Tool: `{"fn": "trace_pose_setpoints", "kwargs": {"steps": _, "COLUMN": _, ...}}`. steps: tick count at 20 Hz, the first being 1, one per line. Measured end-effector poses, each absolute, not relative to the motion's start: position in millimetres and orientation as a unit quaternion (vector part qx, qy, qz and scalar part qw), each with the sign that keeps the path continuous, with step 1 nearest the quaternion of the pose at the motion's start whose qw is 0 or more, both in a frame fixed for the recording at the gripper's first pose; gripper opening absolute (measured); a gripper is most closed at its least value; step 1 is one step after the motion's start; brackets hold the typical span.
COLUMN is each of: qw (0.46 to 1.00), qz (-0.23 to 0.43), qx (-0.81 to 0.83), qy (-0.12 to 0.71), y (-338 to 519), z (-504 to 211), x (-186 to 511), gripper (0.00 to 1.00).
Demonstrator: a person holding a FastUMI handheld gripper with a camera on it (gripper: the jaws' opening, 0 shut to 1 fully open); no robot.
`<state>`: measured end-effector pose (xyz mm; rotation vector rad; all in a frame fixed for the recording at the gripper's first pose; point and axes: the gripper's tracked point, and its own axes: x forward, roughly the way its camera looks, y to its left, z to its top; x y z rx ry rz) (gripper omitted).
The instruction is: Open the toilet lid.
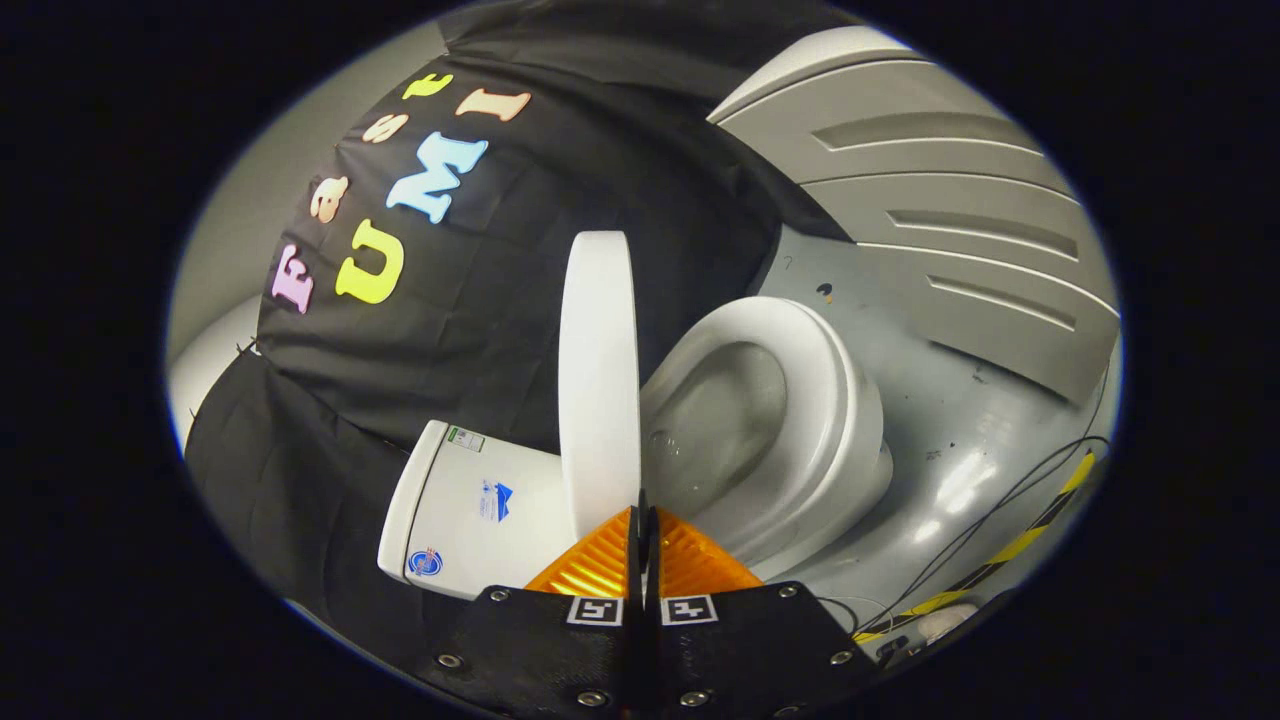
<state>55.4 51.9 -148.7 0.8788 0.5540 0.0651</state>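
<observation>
The white toilet lid [598,380] stands raised, seen edge-on, between the tank [455,515] and the open seat [835,400]. The bowl [725,420] lies uncovered inside the seat ring. My gripper [643,520] is shut, its two fingers pressed together with nothing between them. The tips sit right at the lid's near edge, on its bowl side; whether they touch it I cannot tell. The lid's lowest part is hidden behind one finger.
Black cloth [480,330] hangs behind the tank and lid. A grey ribbed panel [950,210] rises beyond the bowl. The grey floor [960,440] around the toilet carries thin black cables [1010,500] and a yellow-and-black striped tape [1040,530].
</observation>
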Motion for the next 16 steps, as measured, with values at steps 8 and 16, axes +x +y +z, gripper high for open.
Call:
{"fn": "trace_pose_setpoints", "kwargs": {"steps": 8, "qw": 0.896, "qz": 0.027, "qx": 0.367, "qy": 0.250, "y": 75.4, "z": -123.6, "x": 56.9, "gripper": 0.00}}
{"fn": "trace_pose_setpoints", "kwargs": {"steps": 16, "qw": 0.922, "qz": 0.029, "qx": 0.307, "qy": 0.232, "y": 98.4, "z": -100.6, "x": 57.7, "gripper": 0.00}}
